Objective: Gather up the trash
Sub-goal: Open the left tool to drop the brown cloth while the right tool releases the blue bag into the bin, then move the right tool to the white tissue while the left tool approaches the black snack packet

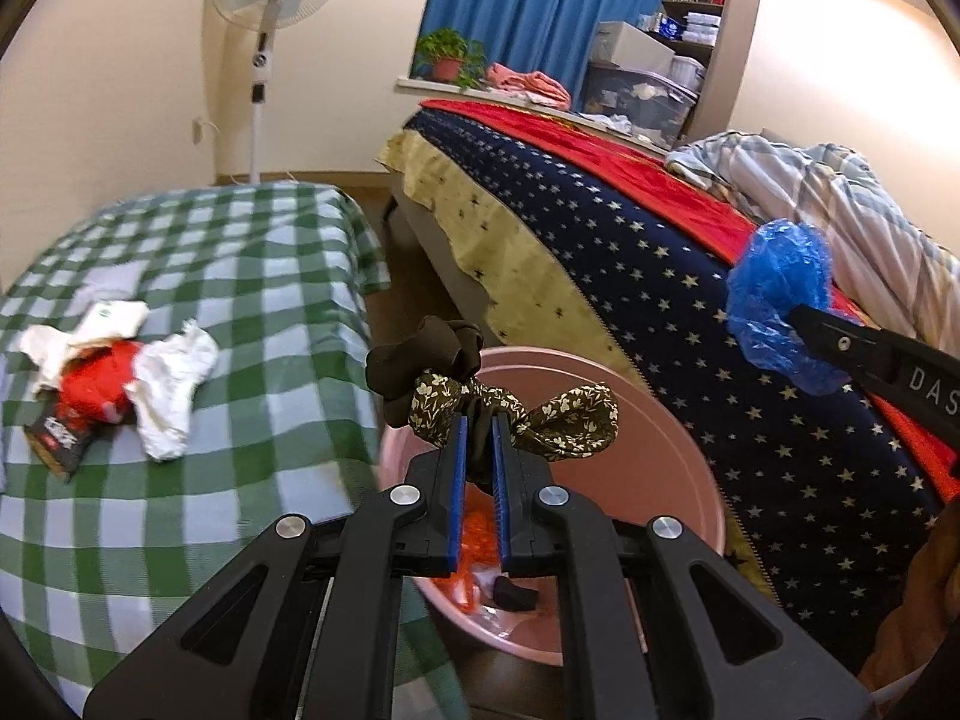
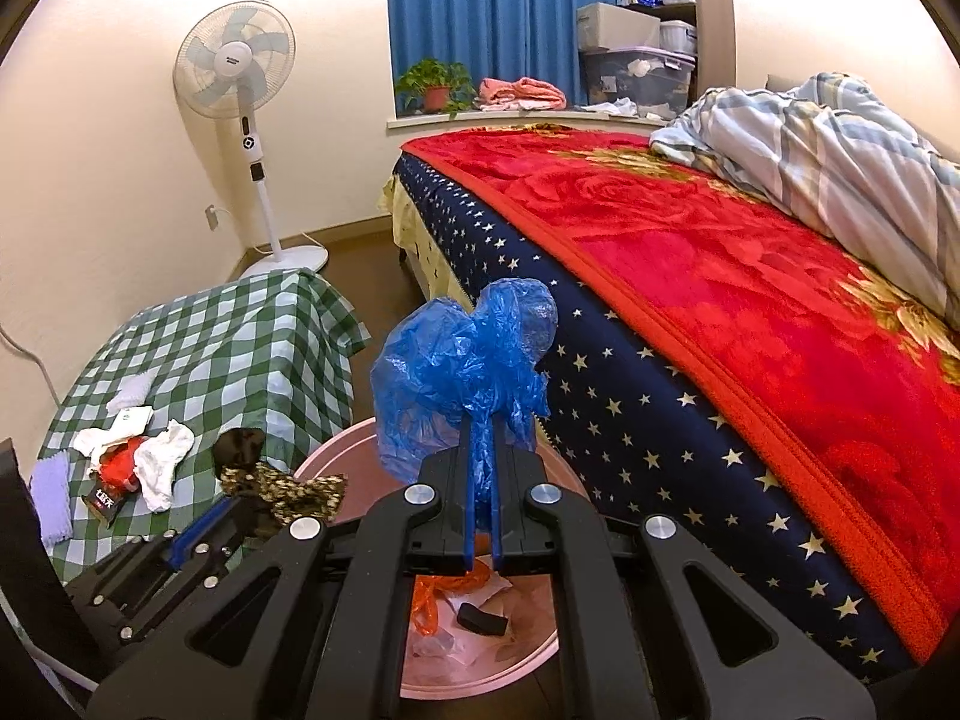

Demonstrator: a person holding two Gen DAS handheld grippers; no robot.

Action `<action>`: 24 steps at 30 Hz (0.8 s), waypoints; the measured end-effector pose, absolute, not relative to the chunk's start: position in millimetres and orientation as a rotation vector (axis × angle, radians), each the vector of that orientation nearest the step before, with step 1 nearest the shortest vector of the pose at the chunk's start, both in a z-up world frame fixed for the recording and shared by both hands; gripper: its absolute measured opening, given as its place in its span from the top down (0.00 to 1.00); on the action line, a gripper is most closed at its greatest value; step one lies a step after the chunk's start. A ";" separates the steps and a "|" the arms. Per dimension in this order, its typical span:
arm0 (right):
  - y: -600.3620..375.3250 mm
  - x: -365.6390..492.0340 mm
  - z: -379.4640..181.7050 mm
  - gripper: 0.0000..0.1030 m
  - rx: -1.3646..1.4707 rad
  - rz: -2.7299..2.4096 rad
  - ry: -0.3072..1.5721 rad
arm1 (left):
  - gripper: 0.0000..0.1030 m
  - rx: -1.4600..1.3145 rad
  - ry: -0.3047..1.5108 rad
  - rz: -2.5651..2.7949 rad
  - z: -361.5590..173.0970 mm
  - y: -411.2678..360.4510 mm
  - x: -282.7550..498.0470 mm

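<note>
My left gripper [image 1: 479, 420] is shut on a dark scrunchie with a floral bow [image 1: 480, 390] and holds it above the pink bin [image 1: 690, 450]. It also shows in the right wrist view [image 2: 282, 480]. My right gripper [image 2: 481, 429] is shut on a crumpled blue plastic bag [image 2: 462, 360], held above the same bin [image 2: 528, 666]. The bag also shows in the left wrist view [image 1: 780, 306]. The bin holds orange plastic [image 2: 432, 594], a black piece [image 2: 480, 618] and clear wrappers.
A green checked table [image 1: 240, 276] at left carries white crumpled paper [image 1: 174, 384], a red wrapper [image 1: 96, 384] and a dark packet [image 1: 60, 438]. A bed with a red blanket [image 2: 750, 300] and starred sheet stands right. A fan [image 2: 252, 96] stands by the wall.
</note>
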State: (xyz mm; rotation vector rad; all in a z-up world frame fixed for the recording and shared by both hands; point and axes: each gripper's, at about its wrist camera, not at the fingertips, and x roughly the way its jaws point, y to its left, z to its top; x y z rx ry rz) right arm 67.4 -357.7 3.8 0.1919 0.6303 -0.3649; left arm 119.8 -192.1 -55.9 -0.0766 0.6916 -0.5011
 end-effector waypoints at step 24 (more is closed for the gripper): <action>-340.2 64.0 4.8 0.59 0.178 -0.321 0.600 | 0.82 -0.100 0.686 -0.440 -50.3 -153.9 115.9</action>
